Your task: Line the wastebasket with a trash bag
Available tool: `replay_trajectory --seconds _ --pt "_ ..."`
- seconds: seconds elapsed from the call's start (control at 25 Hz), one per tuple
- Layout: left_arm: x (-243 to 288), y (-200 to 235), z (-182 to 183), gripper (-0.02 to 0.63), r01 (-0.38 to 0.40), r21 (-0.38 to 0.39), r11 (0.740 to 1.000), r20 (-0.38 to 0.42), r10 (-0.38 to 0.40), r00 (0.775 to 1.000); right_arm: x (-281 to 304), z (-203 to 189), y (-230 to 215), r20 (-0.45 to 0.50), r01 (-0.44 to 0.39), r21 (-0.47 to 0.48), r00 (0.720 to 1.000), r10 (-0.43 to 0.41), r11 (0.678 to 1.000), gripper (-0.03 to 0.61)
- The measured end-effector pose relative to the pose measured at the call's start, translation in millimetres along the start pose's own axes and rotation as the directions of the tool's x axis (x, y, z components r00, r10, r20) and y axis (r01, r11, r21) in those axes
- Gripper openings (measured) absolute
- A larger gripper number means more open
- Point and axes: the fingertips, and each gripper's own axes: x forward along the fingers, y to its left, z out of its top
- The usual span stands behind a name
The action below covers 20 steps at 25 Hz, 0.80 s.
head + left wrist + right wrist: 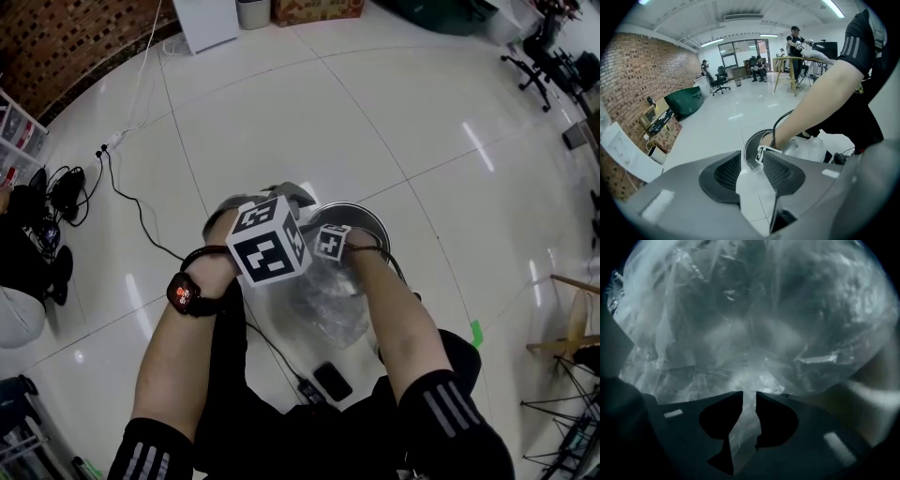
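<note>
The tips of the right gripper (749, 398) are hidden in the head view, sunk below the rim of the wastebasket (372, 218); only its marker cube (330, 241) is seen there. In the right gripper view nothing but dim, crumpled film of the trash bag (328, 302) is shown; the jaws are set a narrow slit apart with film in the slit; whether that film is pinched cannot be told. The right forearm (398, 314) is held steeply downward into the basket; the left gripper (289, 195) is tilted down beside the rim, its jaws clamped on a fold of the trash bag.
</note>
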Motion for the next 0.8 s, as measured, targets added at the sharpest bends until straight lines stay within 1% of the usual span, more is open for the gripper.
replay_trajectory --seconds 0.04,0.12,0.28,0.32,0.4,0.44,0.48,0.56,0.64,0.76,0.8 --pt "0 1 3 0.141 -0.001 0.001 1.0 0.007 0.001 1.0 -6 1 -2 0.014 0.007 0.012 1.0 -0.007 1.0 0.1" --pt "1 3 4 0.141 -0.001 0.007 1.0 0.009 0.001 1.0 -27 0 -14 0.047 0.06 0.054 0.997 -0.063 0.997 0.101" --pt "-1 6 0 0.141 -0.01 -0.001 1.0 0.005 0.01 1.0 -87 2 -30 0.141 0.138 0.124 0.978 -0.155 0.983 0.101" --pt "-2 7 1 0.141 -0.013 -0.006 1.0 0.009 0.013 1.0 -103 -2 -30 0.16 0.141 0.149 0.973 -0.165 0.979 0.101" --pt "-4 9 4 0.141 -0.02 -0.015 1.0 0.018 0.02 1.0 -134 -3 -23 0.234 0.089 0.213 0.962 -0.14 0.973 0.101" --pt "-5 9 5 0.141 -0.022 -0.017 1.0 0.019 0.022 1.0 -150 -1 -20 0.287 0.062 0.24 0.949 -0.132 0.969 0.101" --pt "-5 7 6 0.141 -0.022 -0.016 1.0 0.019 0.023 1.0 -167 1 -18 0.339 0.051 0.261 0.93 -0.141 0.964 0.101" --pt "-5 3 5 0.141 -0.019 -0.007 1.0 0.012 0.019 1.0 -198 1 -16 0.408 0.055 0.285 0.896 -0.174 0.957 0.104" --pt "-5 0 -1 0.141 -0.017 0.01 1.0 -0.006 0.017 1.0 -221 2 -4 0.459 0.044 0.284 0.871 -0.176 0.958 0.114" --pt "-1 0 -14 0.141 -0.027 0.041 0.999 -0.052 0.029 0.998 -249 10 30 0.545 -0.017 0.264 0.828 -0.135 0.964 0.16" --pt "1 0 -17 0.141 -0.029 0.048 0.998 -0.065 0.032 0.997 -256 12 42 0.565 -0.021 0.25 0.815 -0.129 0.968 0.164"
